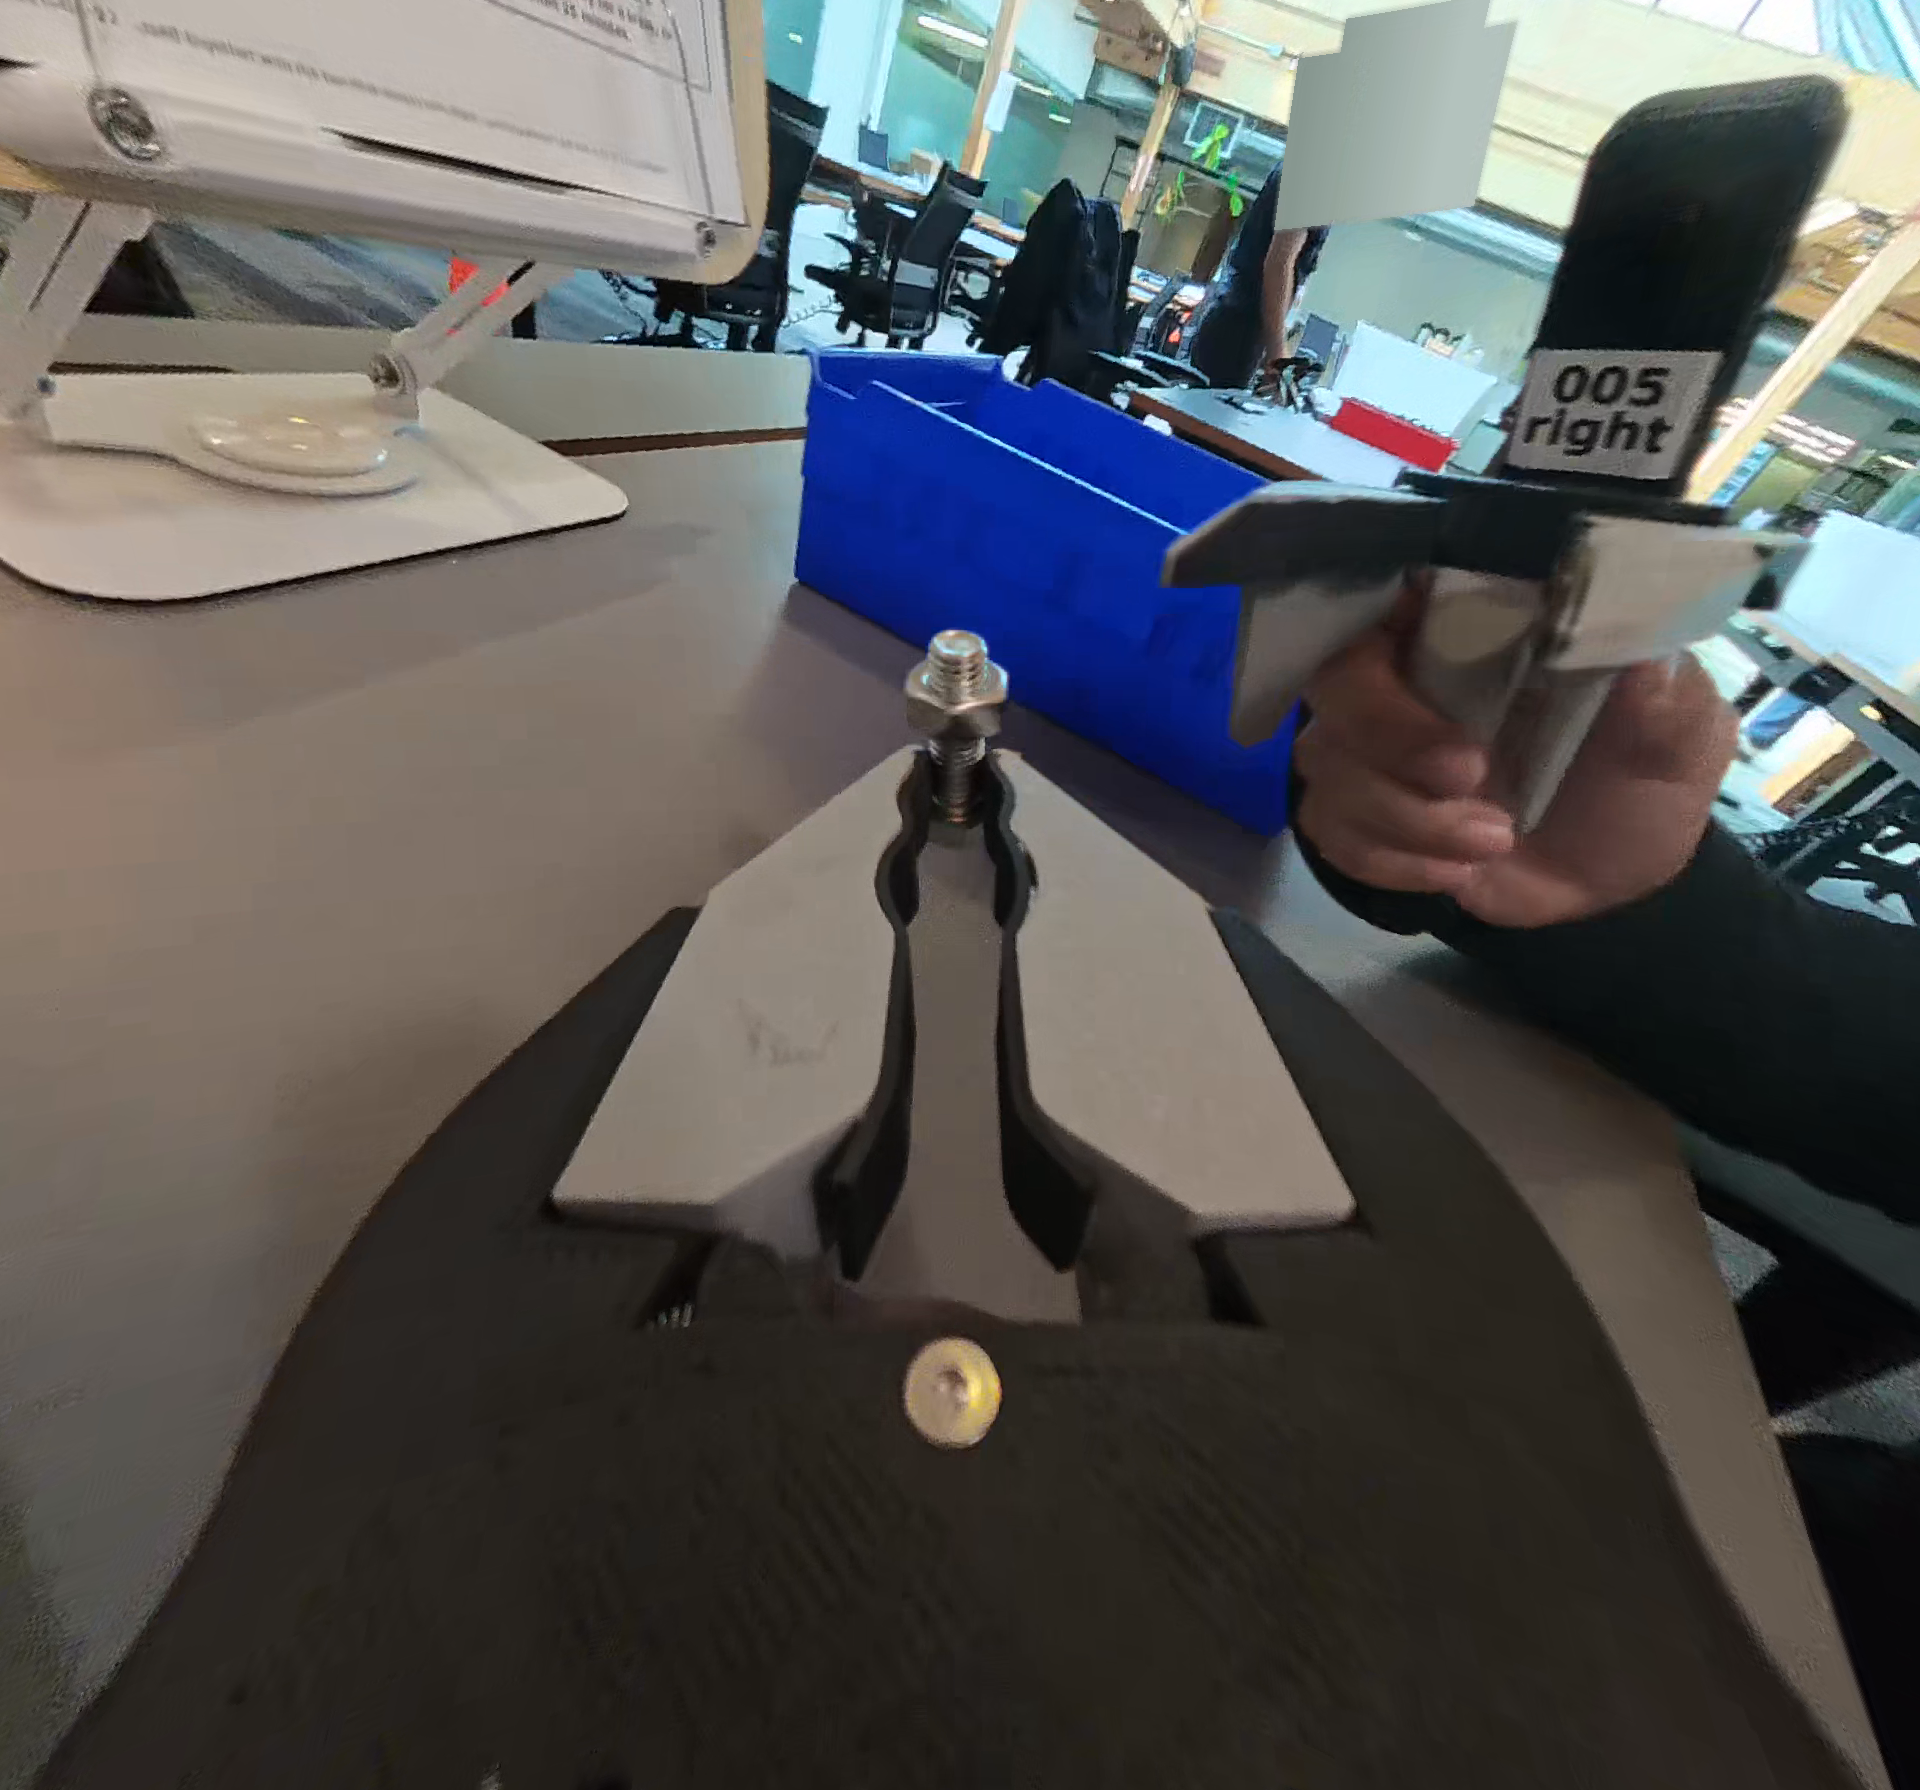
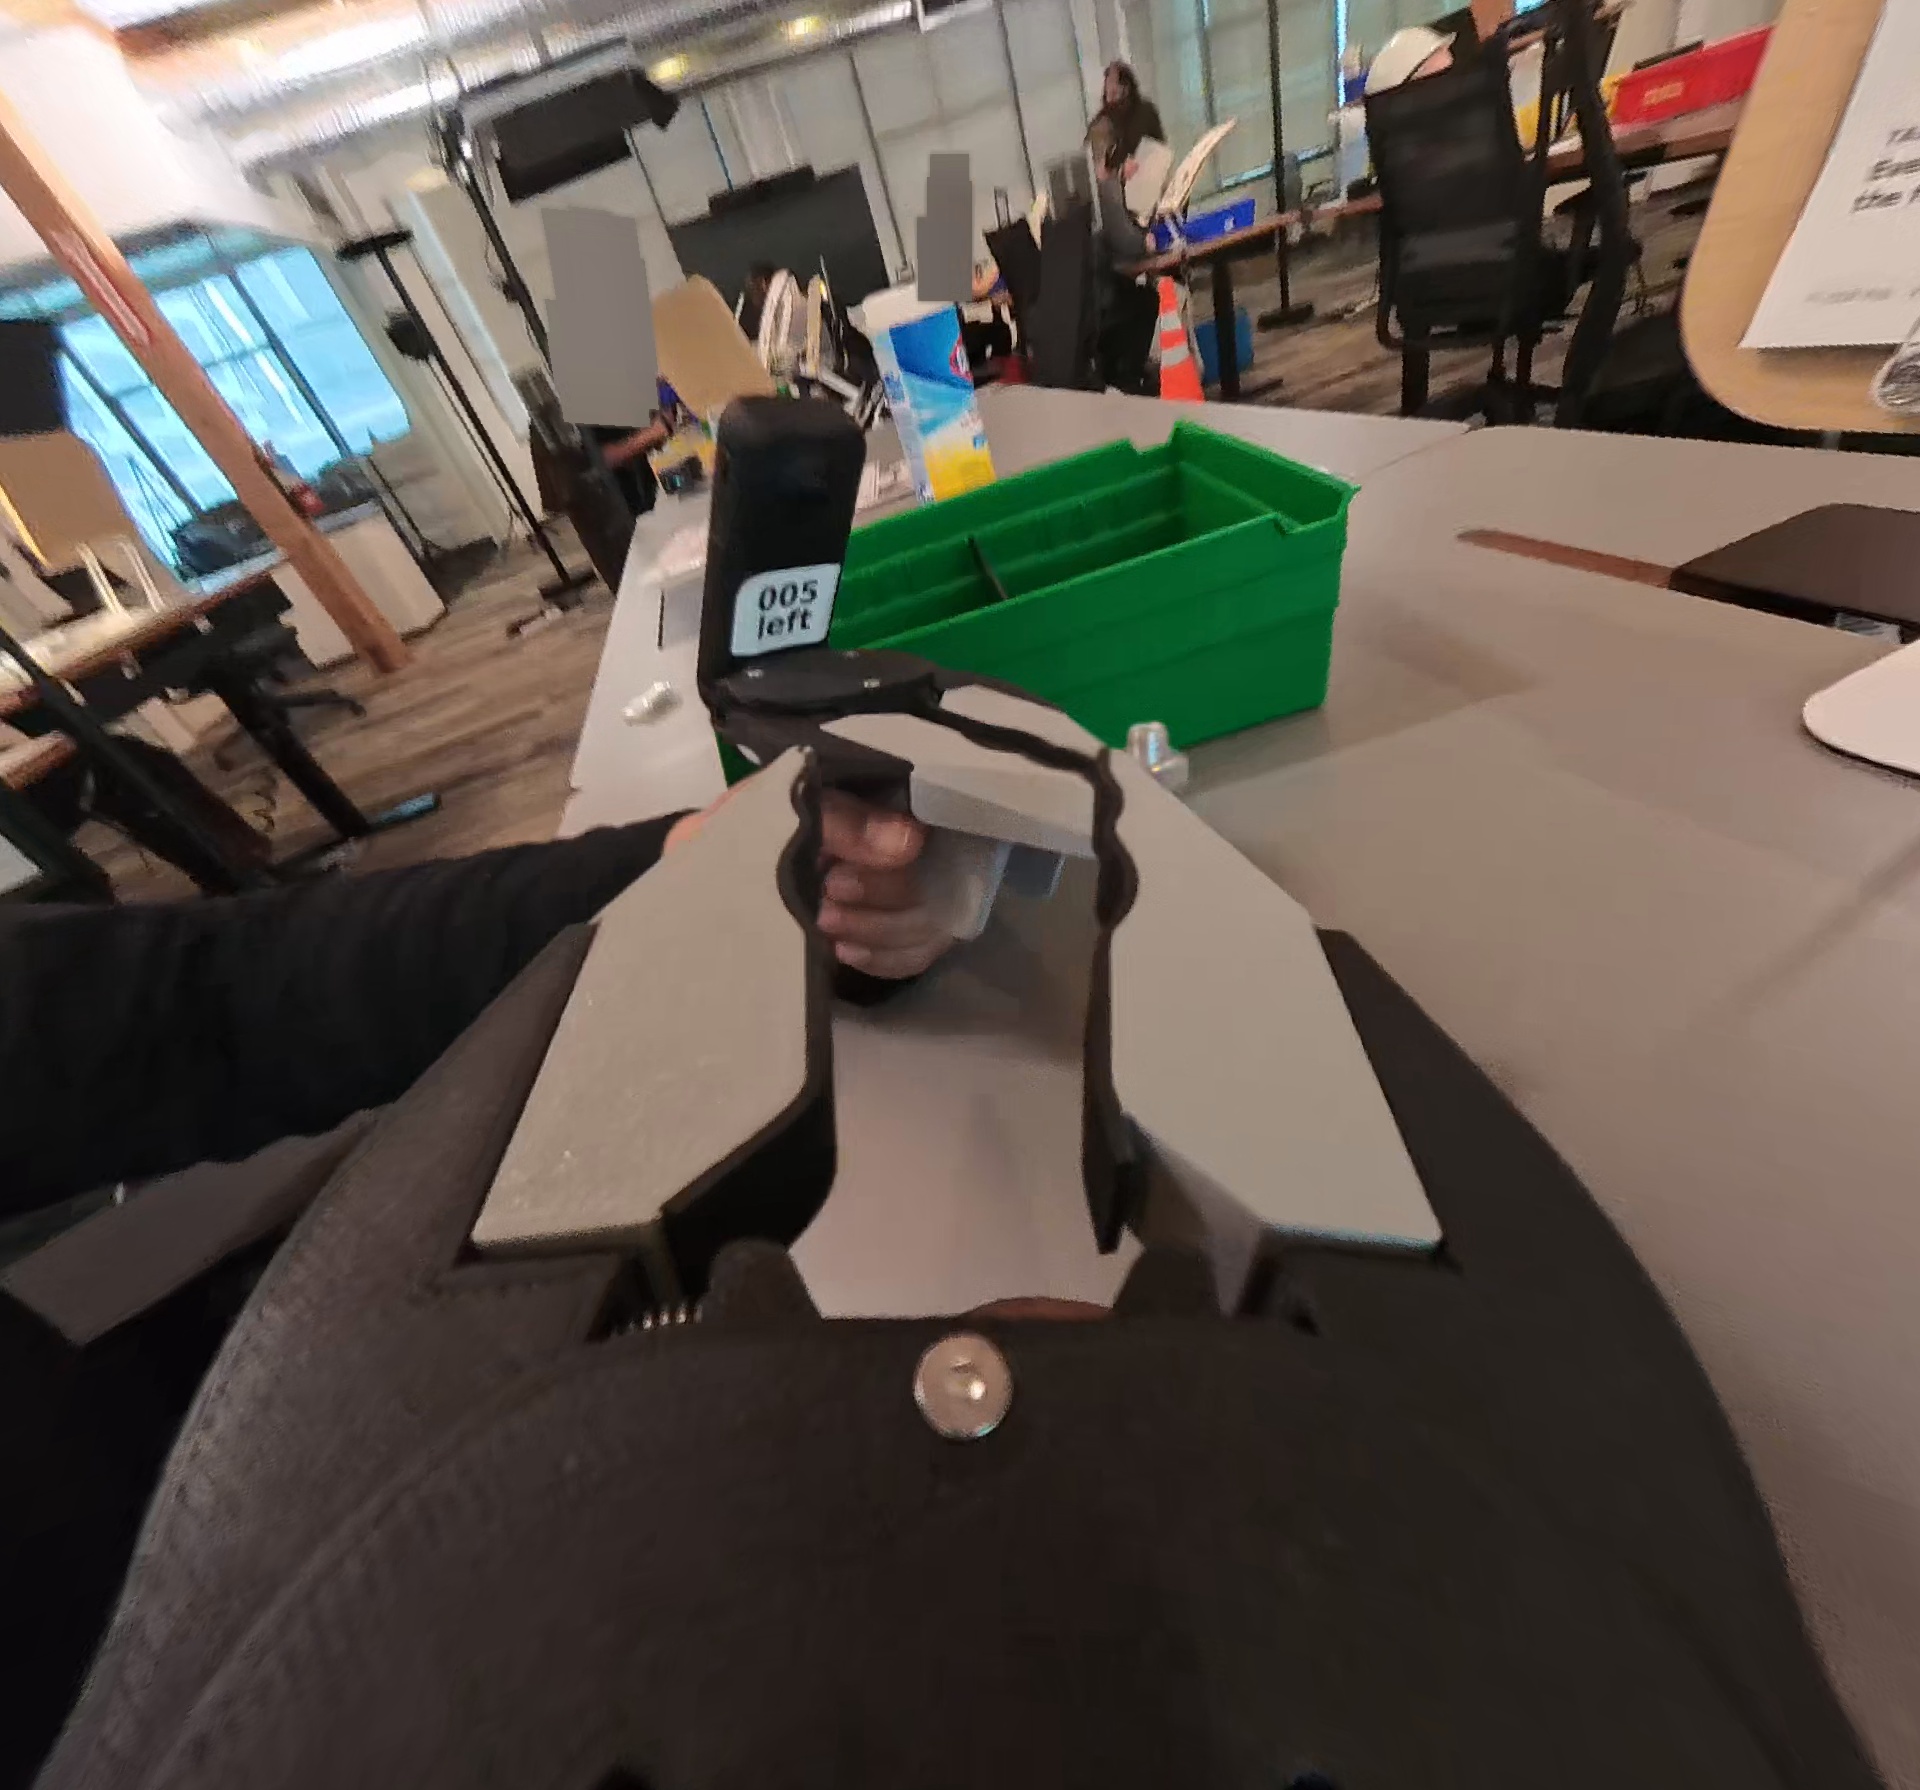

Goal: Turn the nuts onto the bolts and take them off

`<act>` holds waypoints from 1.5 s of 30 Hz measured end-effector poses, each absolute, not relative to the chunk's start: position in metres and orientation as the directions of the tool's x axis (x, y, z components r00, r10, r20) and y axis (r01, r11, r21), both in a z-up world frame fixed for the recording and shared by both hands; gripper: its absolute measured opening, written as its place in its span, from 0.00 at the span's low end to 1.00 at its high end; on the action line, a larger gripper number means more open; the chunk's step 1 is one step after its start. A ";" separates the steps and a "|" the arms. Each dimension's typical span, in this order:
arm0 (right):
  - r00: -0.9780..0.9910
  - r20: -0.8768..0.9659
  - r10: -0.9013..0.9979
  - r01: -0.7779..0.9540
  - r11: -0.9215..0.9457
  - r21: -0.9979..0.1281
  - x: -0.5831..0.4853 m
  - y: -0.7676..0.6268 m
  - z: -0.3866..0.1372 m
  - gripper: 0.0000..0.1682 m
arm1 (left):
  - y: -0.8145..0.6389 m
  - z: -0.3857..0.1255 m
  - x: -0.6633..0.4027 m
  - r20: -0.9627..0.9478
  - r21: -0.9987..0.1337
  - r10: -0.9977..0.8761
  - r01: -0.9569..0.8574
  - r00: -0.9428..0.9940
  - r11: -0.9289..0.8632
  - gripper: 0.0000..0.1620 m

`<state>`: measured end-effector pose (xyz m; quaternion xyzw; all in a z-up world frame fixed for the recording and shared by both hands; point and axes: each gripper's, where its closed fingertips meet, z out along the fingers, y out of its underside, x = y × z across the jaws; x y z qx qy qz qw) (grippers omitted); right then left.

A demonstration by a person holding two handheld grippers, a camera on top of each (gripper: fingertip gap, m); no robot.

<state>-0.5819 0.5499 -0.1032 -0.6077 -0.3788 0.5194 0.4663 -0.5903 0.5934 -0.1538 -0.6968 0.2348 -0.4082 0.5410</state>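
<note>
My left gripper (image 1: 954,795) is shut on the threaded shank of a silver bolt (image 1: 956,772), which stands upright above the grey table (image 1: 416,753). A silver hex nut (image 1: 954,696) sits on the bolt near its top end, just above my fingertips. My right gripper (image 2: 951,784) is open and empty. It also shows in the left wrist view (image 1: 1455,628), held by a hand to the right of the bolt and apart from it. In the right wrist view the left gripper (image 2: 997,805) lies ahead, and the bolt's top (image 2: 1148,748) peeks out past my right finger.
A blue bin (image 1: 1018,535) stands just behind the bolt. A green divided bin (image 2: 1091,587) stands on the far side of the table, with a small silver part (image 2: 649,701) to its left. A white stand with a printed sheet (image 1: 312,452) is at the left.
</note>
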 end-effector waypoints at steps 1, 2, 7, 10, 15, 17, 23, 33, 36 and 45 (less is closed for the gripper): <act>0.176 -0.296 0.939 -0.037 -0.294 -0.955 -0.580 0.552 -0.102 0.32 | 0.591 -0.150 -0.588 0.312 -0.948 -0.781 0.126 0.541 -0.291 0.04; 0.183 -0.307 0.934 -0.035 -0.306 -0.951 -0.580 0.554 -0.103 0.34 | 0.586 -0.147 -0.583 0.313 -0.949 -0.798 0.139 0.515 -0.283 0.04; 0.275 -0.290 0.917 0.026 -0.309 -0.951 -0.580 0.567 -0.123 0.25 | 0.561 -0.147 -0.553 0.238 -0.970 -0.875 0.049 0.421 -0.240 0.04; 0.244 -0.298 0.923 0.073 -0.324 -0.943 -0.585 0.561 -0.131 0.07 | 0.557 -0.153 -0.547 0.209 -0.973 -0.888 0.001 0.410 -0.229 0.04; 0.283 -0.269 0.921 0.084 -0.303 -0.949 -0.583 0.563 -0.132 0.04 | 0.557 -0.153 -0.547 0.208 -0.974 -0.885 0.005 0.416 -0.226 0.04; 0.301 -0.259 0.918 0.073 -0.293 -0.953 -0.582 0.565 -0.131 0.04 | 0.559 -0.151 -0.548 0.227 -0.971 -0.881 0.027 0.416 -0.238 0.04; 0.336 -0.249 0.908 0.034 -0.275 -0.961 -0.574 0.571 -0.123 0.04 | 0.566 -0.147 -0.555 0.276 -0.960 -0.859 0.088 0.431 -0.264 0.22; 0.416 -0.115 0.902 -0.060 -0.099 -0.993 -0.538 0.558 -0.063 0.04 | 0.579 -0.146 -0.569 0.283 -0.959 -0.829 0.116 0.482 -0.260 0.25; 0.530 -0.033 0.847 -0.050 -0.007 -0.999 -0.493 0.562 -0.024 0.04 | 0.582 -0.147 -0.572 0.298 -0.954 -0.816 0.124 0.496 -0.273 0.23; 0.838 0.158 0.523 0.309 -0.216 -0.926 -0.339 0.652 -0.103 0.04 | 0.580 -0.152 -0.562 0.272 -0.960 -0.826 0.076 0.494 -0.270 0.22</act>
